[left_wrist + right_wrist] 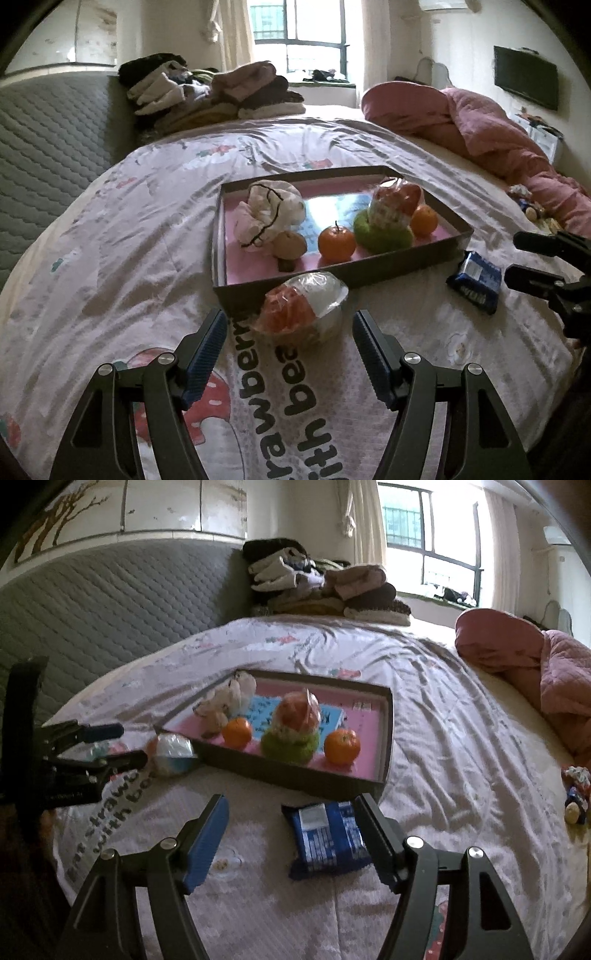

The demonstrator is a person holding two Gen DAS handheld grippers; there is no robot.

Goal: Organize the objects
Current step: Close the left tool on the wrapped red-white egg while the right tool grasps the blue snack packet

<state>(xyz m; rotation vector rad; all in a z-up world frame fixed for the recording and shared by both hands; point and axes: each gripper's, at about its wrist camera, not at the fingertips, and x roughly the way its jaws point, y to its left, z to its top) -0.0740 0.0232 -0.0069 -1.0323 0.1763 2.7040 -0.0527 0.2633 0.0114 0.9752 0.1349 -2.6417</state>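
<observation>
The left gripper (pixel 290 332) is held with jaws wide, empty, just short of a plastic-wrapped ball (pixel 304 306) lying against the near wall of the shallow box (pixel 406 258). Oranges (pixel 337 242) are seen inside. The right gripper (pixel 291 819), spread wide and gripping nothing, is set about the blue packet (pixel 328 840).

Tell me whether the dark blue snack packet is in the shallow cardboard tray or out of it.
Out. The dark blue snack packet lies on the bedsheet before the shallow cardboard tray's near wall, between the open right gripper's fingers.
</observation>
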